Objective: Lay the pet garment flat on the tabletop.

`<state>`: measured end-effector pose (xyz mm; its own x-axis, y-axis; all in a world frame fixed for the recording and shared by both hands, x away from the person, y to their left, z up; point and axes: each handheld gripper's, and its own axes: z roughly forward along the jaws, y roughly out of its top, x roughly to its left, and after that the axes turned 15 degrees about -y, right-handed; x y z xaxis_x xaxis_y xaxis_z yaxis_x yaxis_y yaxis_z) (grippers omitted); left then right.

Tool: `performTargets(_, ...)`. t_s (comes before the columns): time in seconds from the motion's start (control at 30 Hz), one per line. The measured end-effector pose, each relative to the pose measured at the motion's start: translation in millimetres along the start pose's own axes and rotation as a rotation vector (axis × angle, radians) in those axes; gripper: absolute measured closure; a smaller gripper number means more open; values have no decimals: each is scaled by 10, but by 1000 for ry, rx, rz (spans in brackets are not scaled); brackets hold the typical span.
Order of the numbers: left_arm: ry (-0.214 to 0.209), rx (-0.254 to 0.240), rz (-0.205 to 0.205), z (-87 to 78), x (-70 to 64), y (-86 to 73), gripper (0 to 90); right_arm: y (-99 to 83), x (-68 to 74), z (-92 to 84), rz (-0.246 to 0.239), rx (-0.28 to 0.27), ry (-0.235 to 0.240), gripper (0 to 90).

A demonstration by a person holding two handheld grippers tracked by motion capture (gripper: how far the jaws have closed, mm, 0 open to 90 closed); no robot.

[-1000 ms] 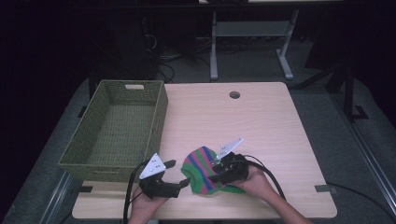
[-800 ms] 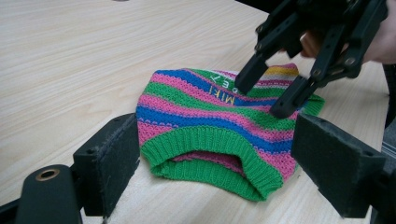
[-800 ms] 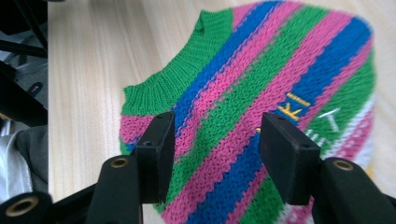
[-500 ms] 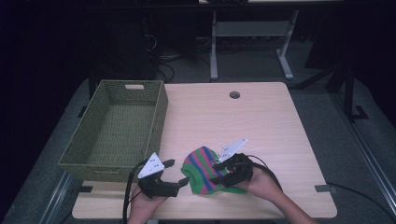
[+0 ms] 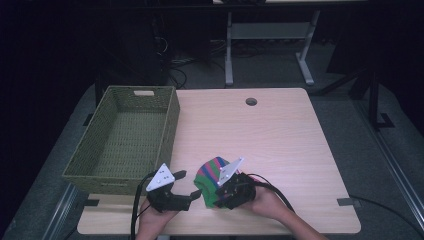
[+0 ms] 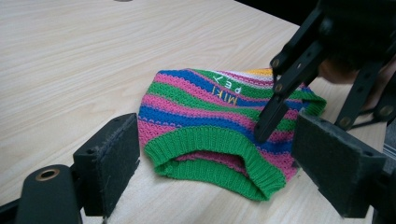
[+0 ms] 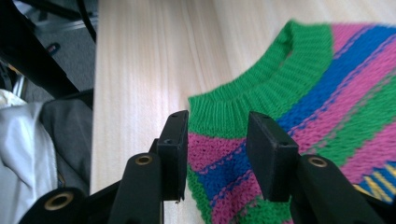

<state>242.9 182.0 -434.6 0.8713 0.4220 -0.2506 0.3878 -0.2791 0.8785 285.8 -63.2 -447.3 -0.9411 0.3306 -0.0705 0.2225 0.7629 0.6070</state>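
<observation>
Wood table (image 5: 280, 130), green basket (image 5: 125, 135) far left of my fingers. Striped knit sweater (image 5: 212, 175) lies flat btwn both grippers. Right gripper (image 7: 215, 154) slid over its hem since a sec ago, jaws just been closing, cloth btwn, not yet pinched. Left gripper (image 6: 215, 168) wide, hem just ahead. Grab's next, I reckon.

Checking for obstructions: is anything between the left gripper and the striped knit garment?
Nothing visible. Bare table lies between the open left gripper and the garment; the right gripper is on its far side.

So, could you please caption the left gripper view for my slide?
Open left tongs face a striped knitted pet sweater on the wooden table; right tongs press its edge.
</observation>
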Motion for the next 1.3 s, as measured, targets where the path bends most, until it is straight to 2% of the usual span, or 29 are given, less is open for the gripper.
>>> performTargets(0.2,-2,5,-2,8,2,-1,151,-26,56,74,-35,12,-5,574)
performTargets(0.33,0,9,0,14,-2,2,151,-47,102,76,-68,-9,-50,607)
performTargets(0.53,2,9,-1,16,-6,2,151,-65,101,75,-60,-20,-78,684)
performTargets(0.63,0,11,-2,15,5,-1,151,-59,76,78,-47,-14,-75,739)
performTargets(0.7,0,8,-3,13,10,-4,151,-55,28,85,-16,-6,-55,772)
performTargets(0.8,1,5,-9,13,11,-5,151,-55,-18,92,24,-1,-31,797)
performTargets(0.9,0,9,-3,19,4,-2,151,-45,-34,78,35,4,-26,807)
performTargets(0.93,-1,8,-3,19,4,-1,151,-41,-36,69,29,-2,-28,808)
performTargets(1.1,-3,5,-5,23,13,-2,151,-14,-54,-40,66,-27,-15,812)
performTargets(1.2,-20,-12,-14,7,17,-3,151,-1,-92,-111,85,-54,-11,813)
performTargets(1.3,-19,-30,-6,-17,5,3,151,6,-121,-173,102,-69,-9,814)
